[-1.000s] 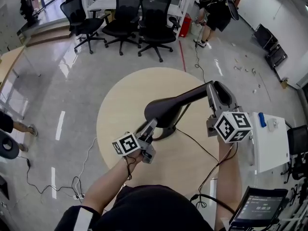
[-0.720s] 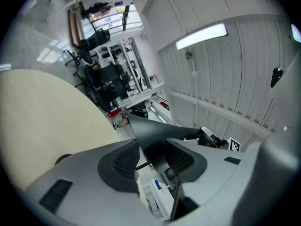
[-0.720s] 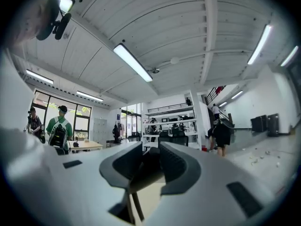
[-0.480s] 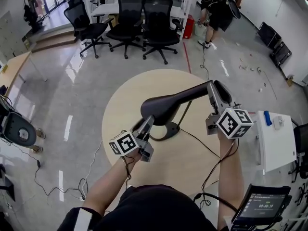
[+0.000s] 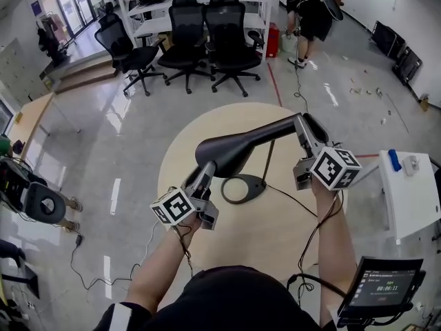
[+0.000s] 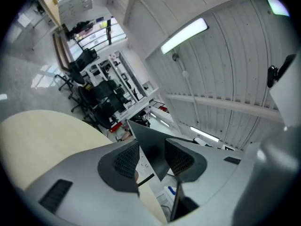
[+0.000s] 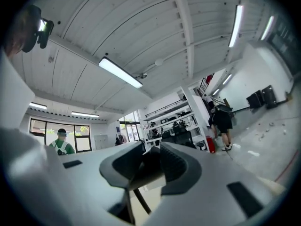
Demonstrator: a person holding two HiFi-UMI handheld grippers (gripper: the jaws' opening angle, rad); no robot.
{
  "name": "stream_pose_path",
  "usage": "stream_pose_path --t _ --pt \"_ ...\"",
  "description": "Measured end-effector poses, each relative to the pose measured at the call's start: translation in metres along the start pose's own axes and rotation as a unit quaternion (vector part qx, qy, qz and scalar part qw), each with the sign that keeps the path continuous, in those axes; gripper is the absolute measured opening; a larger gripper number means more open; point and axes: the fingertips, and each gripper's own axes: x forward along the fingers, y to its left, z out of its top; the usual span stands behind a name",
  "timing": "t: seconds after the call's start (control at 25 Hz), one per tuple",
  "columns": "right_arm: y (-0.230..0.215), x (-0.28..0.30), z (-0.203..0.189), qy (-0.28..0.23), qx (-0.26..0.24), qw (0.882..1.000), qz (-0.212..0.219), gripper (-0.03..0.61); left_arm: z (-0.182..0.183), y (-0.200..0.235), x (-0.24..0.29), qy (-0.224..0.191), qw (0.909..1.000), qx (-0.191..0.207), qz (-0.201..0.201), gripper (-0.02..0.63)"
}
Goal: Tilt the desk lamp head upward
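Above the round pale wooden table [image 5: 200, 133], the left gripper [image 5: 205, 172] is clamped on the rim of the black cone-shaped desk lamp head [image 5: 226, 152], ready to lever it up. The right gripper [image 5: 305, 131] pinches the lamp's black arm [image 5: 272, 133] further right, probably as a brace.
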Motion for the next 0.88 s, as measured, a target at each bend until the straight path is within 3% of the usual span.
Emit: stream_pose_path --t 0.28,0.88 --pt "-0.007 -0.003 -0.008 -0.015 0.047 0.999 0.000 0.110 0.025 -0.016 -0.004 0.003 0.9944 0.103 0.025 0.178" --pt "-0.019 -0.001 -0.025 -0.047 0.191 0.980 0.023 0.110 0.086 -0.064 -0.002 -0.044 0.9799 0.194 0.009 0.178"
